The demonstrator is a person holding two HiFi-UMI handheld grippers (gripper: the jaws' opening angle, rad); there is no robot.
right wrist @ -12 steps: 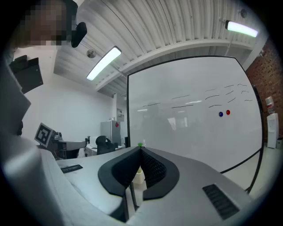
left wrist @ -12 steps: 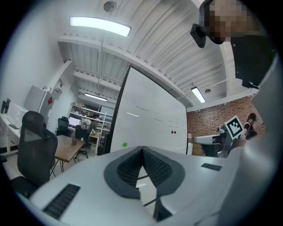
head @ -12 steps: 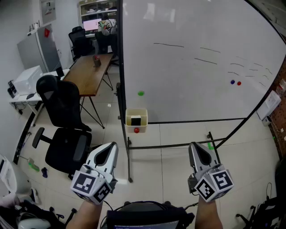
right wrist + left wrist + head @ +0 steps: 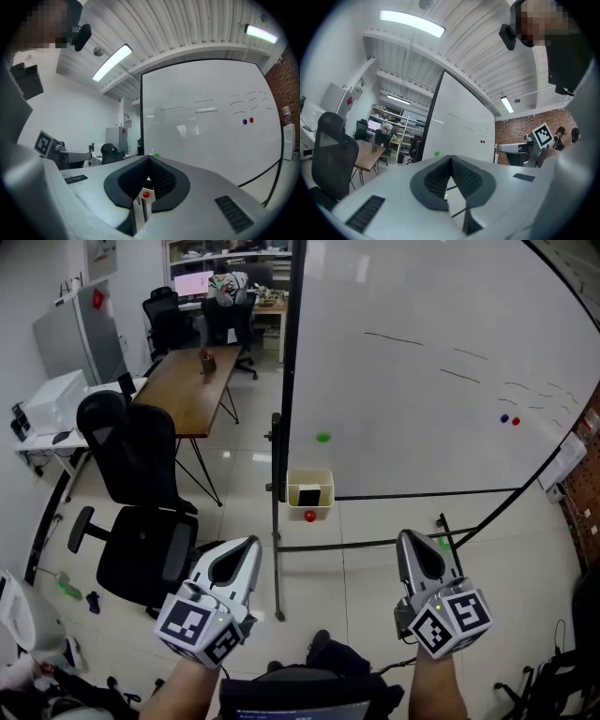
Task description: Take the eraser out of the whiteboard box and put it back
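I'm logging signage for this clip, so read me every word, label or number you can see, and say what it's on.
Nothing legible.
Whiteboard: faint pen strokes, no readable words.
Wall poster: print too small to read.
Left tool and right tool cubes: marker patterns, no letters.

The head camera looked steeply down over the left gripper [image 4: 249, 544] and right gripper [image 4: 405, 540] toward the whiteboard [image 4: 431, 399]. Both gripper cameras faced level along their jaws, sharing that whiteboard, seemingly from well back.
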